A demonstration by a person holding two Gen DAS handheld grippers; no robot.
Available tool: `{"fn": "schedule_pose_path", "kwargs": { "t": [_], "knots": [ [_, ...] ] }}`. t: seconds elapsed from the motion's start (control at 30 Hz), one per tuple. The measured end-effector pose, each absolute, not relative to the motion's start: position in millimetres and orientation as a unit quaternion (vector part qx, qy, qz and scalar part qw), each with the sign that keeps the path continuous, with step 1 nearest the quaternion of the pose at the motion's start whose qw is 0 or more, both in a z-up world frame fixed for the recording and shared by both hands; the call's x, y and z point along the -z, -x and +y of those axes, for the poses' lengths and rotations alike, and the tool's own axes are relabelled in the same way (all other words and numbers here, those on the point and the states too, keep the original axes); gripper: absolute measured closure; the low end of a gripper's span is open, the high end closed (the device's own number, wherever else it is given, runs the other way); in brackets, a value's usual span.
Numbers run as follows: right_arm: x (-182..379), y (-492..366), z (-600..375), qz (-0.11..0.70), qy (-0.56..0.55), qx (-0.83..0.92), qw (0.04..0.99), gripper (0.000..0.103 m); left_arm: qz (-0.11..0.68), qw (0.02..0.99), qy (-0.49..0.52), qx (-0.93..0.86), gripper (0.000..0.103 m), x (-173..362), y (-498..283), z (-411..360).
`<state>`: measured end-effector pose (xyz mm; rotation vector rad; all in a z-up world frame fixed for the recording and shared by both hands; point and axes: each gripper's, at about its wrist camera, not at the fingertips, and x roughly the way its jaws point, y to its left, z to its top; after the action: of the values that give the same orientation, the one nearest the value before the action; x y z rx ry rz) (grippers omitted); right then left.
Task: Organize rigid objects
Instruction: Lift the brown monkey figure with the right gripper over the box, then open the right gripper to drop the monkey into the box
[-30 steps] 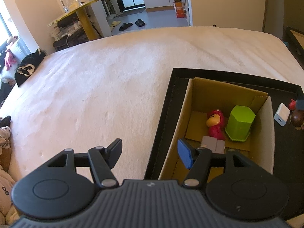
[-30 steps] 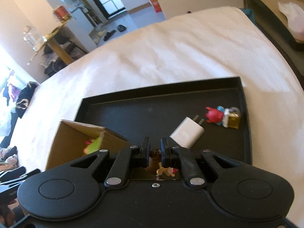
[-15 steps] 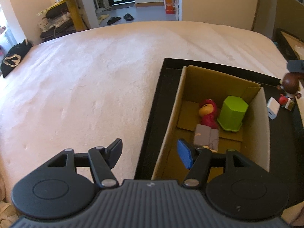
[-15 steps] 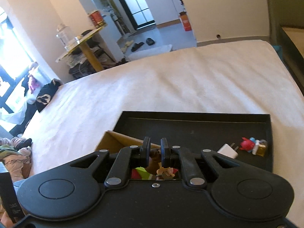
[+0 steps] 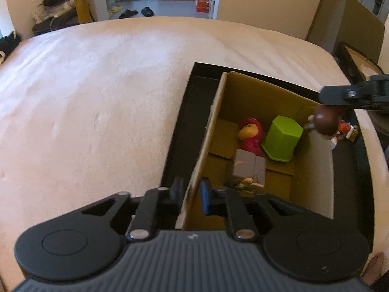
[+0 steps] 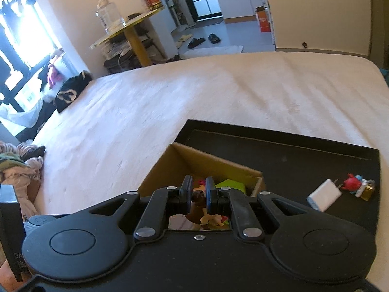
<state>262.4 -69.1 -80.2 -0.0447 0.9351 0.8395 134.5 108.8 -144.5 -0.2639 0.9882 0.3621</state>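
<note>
An open cardboard box (image 5: 313, 170) stands in a black tray (image 5: 177, 136) on a cream bed. In the box lie a red toy figure (image 5: 251, 133), a green block (image 5: 283, 138) and a grey block figure (image 5: 248, 168). My left gripper (image 5: 192, 192) is shut on the box's left wall. My right gripper (image 6: 198, 194) is shut on a small brown-headed figurine (image 6: 198, 198) and holds it over the box's right side; the figurine also shows in the left wrist view (image 5: 324, 123). A white charger (image 6: 324, 194) and a small red toy (image 6: 351, 185) lie on the tray.
The cream bed (image 5: 97, 97) stretches left and ahead. A yellow table (image 6: 128, 29) with a glass jar, clothes on the floor and a black bag (image 6: 69, 95) lie beyond the bed's far left. Another tray (image 5: 355, 58) stands at the right.
My left gripper has closed from open onto the box's left wall. My right gripper has carried the figurine from the tray up and left over the box.
</note>
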Motion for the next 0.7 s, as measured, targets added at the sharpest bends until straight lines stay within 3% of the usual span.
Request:
{"fn": "schedule_pose_path", "kwargs": {
  "t": [0.37,0.7],
  "knots": [
    [94,-252,-32,0.439,0.025,-0.400,0.804,0.092,0.460,0.860,0.150,-0.164,0.093,148,-129,117],
    [99,-245,-23,0.389,0.025,-0.410,0.824,0.092,0.453,0.862,0.172,-0.151,0.092,151,-127,125]
  ]
}}
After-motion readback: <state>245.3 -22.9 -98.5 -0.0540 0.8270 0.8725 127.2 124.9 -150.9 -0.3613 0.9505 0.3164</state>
